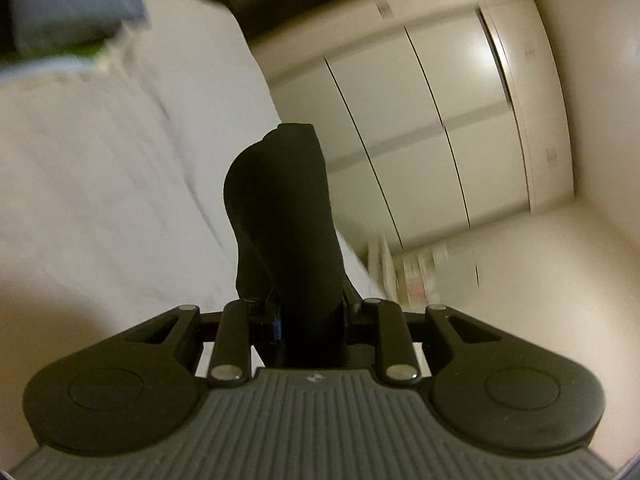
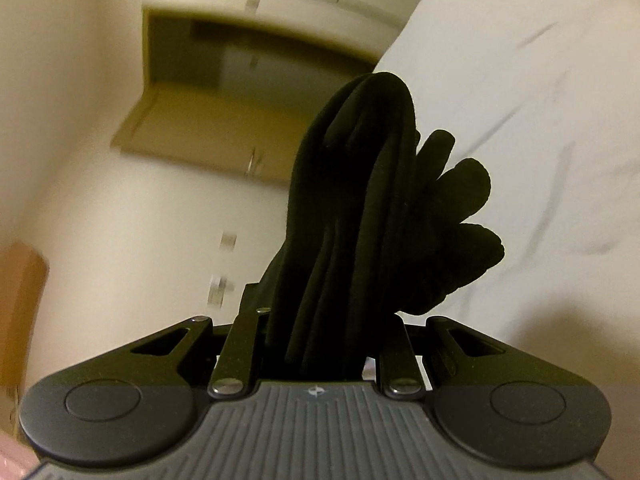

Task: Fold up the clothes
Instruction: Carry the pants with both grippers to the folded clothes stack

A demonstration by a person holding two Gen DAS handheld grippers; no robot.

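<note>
Both hand-held grippers pinch a black garment (image 2: pixel 352 208) and hold it up off the white bed (image 1: pixel 120 160), likely to let it hang straight before a fold. The left hand-held gripper (image 1: pixel 308 312) grips one edge; the right hand-held gripper (image 2: pixel 320 332) clamps bunched folds beside the bed's edge.

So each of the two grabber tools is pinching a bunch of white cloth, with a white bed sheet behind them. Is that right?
Not quite: the cloth is black, not white. The left wrist view shows the left gripper shut on black cloth, and the right wrist view shows the right gripper doing likewise. The white sheet behind them is as you say.
</note>
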